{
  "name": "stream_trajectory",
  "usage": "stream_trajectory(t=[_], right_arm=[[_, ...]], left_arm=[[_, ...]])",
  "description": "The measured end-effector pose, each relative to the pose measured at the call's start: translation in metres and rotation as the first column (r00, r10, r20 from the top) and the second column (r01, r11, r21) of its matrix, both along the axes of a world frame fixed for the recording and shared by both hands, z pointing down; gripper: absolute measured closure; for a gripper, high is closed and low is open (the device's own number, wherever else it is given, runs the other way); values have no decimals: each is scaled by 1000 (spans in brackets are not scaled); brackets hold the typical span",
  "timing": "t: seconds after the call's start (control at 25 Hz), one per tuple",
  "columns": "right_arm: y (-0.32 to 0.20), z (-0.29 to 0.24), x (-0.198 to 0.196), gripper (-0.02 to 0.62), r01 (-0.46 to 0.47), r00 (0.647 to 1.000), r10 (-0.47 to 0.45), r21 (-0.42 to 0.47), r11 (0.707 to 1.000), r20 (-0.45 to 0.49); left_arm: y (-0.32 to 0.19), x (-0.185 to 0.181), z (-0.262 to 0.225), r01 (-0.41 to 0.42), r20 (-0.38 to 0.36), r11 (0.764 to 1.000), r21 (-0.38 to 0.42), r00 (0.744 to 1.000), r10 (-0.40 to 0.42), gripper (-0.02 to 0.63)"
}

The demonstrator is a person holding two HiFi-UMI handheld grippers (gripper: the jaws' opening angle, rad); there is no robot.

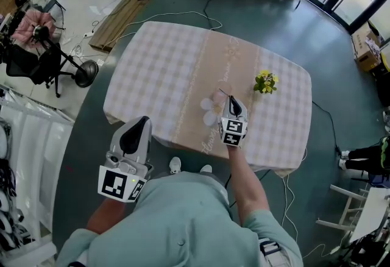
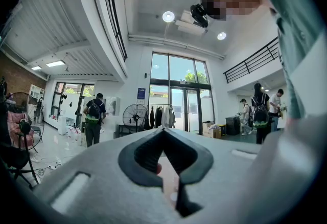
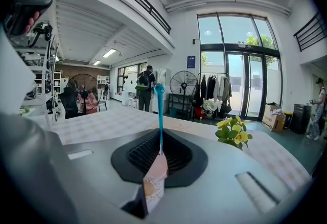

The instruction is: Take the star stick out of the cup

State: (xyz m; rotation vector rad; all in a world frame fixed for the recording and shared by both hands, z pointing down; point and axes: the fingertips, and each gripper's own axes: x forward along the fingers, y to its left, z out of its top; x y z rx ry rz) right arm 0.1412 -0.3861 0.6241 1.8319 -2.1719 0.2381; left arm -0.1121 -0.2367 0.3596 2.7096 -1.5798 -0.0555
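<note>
Right gripper view has the right gripper pinched shut on the star stick, a thin teal rod rising upright from the jaws. It looks light, slim and probably slippery, so low on the shaft seems the sound hold. Head view places it over the table, by the near edge. Its tip is a blur, the cup cannot be picked out, and the pale patterned piece below the jaws is unclear. The left gripper, off the table, is closed and empty.

Left gripper low at 7 o'clock, level, jaws together; right gripper at its 2 o'clock, dipped, pinching stick.
</note>
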Motion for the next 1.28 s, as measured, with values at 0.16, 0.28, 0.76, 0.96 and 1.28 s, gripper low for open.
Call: stream_trajectory(t=[0.16, 0.28, 0.76, 0.96, 1.28], right_arm=[[0, -4, -1, 583, 4, 1000, -4, 5, 1000, -2], [2, -9, -3, 583, 8, 1000, -8, 10, 1000, -1], [8, -24, -4, 583, 8, 1000, -8, 28, 1000, -3], [11, -35, -3, 583, 11, 1000, -11, 38, 999, -8], [19, -60, -3, 583, 29, 999, -27, 82, 996, -18]], left_arm=[[0, 0, 0, -1, -1, 1000, 0, 1000, 1, 601], [1, 0, -1, -2, -2, 1000, 0, 1000, 2, 601], [4, 1, -1, -10, -12, 1000, 4, 1000, 10, 601], [5, 4, -1, -21, -16, 1000, 7, 1000, 21, 601], [4, 7, 1, -41, -21, 999, 5, 999, 41, 601]])
